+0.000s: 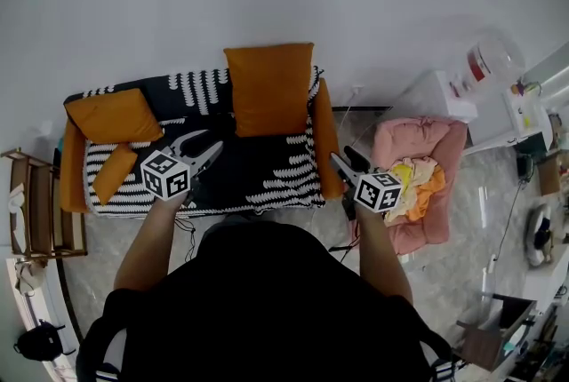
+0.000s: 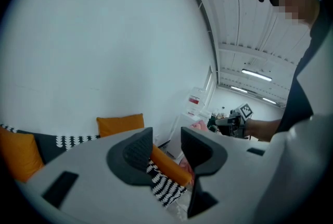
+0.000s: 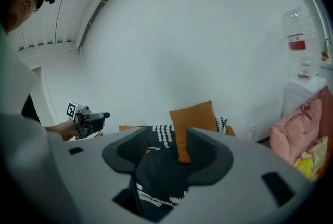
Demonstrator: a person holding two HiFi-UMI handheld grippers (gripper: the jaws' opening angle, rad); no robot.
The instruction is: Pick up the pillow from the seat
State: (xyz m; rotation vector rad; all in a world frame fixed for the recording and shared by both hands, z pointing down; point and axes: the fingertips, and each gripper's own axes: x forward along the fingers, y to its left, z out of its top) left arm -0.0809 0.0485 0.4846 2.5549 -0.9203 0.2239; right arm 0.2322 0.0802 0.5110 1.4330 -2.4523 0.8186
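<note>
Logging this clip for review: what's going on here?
A person stands facing a sofa, with a hand-held gripper in each hand. The left hand-held gripper hovers over the seat, jaws apart and empty. The right hand-held gripper is beside the armrest, also open and empty. A large pillow leans against the sofa's back, and a flat pillow and a small pillow lie at the other end. None has been picked up yet.

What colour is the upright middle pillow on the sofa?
The pillow is orange; head view shows it best.
</note>
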